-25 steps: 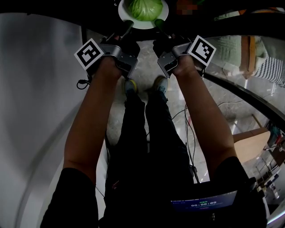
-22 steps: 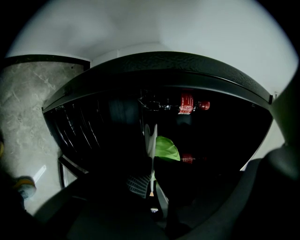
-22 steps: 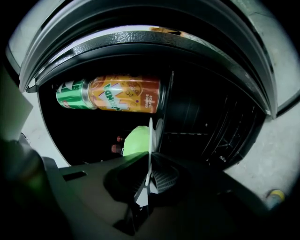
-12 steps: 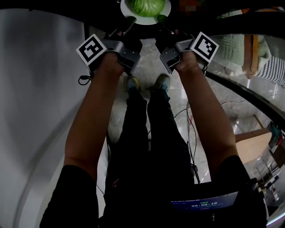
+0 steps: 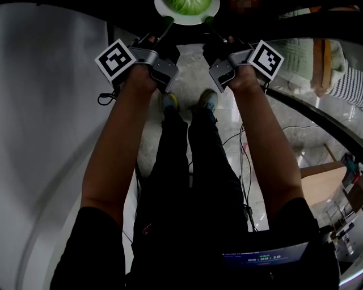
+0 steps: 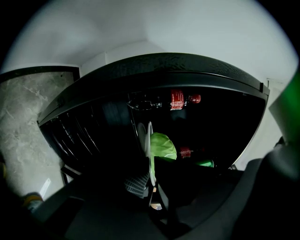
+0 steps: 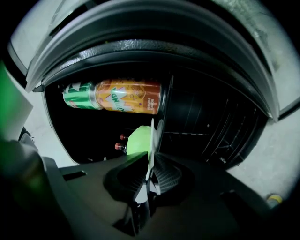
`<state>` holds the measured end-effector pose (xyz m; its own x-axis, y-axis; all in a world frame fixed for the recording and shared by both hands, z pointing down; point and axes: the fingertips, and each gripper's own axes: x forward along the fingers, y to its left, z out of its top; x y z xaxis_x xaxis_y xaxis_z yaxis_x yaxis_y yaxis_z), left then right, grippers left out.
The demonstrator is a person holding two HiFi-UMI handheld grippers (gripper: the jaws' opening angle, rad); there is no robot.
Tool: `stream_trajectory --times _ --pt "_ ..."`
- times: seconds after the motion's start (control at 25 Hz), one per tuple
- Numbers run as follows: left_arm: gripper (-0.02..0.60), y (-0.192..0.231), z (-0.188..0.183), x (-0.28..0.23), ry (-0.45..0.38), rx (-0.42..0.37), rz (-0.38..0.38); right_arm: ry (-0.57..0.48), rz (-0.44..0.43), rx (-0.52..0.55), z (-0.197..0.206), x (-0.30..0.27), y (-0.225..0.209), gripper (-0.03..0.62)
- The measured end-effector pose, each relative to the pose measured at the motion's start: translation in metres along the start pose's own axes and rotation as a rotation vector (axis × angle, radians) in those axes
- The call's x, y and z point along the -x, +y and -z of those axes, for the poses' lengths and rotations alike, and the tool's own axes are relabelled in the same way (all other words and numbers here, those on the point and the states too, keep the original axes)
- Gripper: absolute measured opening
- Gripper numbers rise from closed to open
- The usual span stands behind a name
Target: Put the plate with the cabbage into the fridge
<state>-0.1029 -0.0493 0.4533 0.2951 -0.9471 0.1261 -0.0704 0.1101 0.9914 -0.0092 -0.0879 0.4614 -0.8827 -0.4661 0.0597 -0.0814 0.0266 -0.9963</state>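
A white plate [image 5: 199, 20] with a green cabbage [image 5: 188, 5] on it is held out at the top edge of the head view, inside the dark fridge opening. My left gripper [image 5: 166, 24] is shut on the plate's left rim, my right gripper [image 5: 209, 22] is shut on its right rim. In the left gripper view the plate [image 6: 150, 154] stands edge-on between the jaws, the cabbage [image 6: 163, 146] to its right. In the right gripper view the plate rim [image 7: 152, 147] is pinched between the jaws, the cabbage [image 7: 139, 140] on its left.
The fridge's dark inside holds red-capped bottles [image 6: 179, 100], a green can [image 7: 78, 95] and an orange can [image 7: 129, 96]. Wire racks [image 7: 220, 131] line one side. The white fridge wall [image 5: 51, 113] stands at my left. Marble floor and cables [image 5: 241, 147] lie below.
Both grippers have carried the plate forward, farther into the fridge opening; less of the plate and cabbage shows at the top edge now.
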Motion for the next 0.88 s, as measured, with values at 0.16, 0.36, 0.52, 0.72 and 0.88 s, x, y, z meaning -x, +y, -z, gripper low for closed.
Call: stream_trajectory --times 0.16,0.36,0.52,0.72,0.88 --pt "0.018 -0.003 0.004 0.006 0.019 -0.069 -0.024 0.0 0.003 0.028 0.003 0.013 0.003 0.023" --pt "0.018 -0.006 0.002 0.008 -0.008 -0.045 -0.002 0.004 -0.001 0.075 0.002 0.016 0.01 0.023" --pt "0.018 -0.002 -0.004 0.019 -0.011 -0.17 -0.042 0.002 0.035 0.245 0.002 0.018 0.018 0.021" --pt "0.018 -0.02 -0.001 0.036 0.033 -0.698 -0.172 0.043 0.15 0.626 0.017 0.024 0.03 0.005" --pt "0.017 -0.032 0.006 0.033 0.056 -1.071 -0.222 0.098 0.234 0.931 0.025 0.023 0.034 0.005"
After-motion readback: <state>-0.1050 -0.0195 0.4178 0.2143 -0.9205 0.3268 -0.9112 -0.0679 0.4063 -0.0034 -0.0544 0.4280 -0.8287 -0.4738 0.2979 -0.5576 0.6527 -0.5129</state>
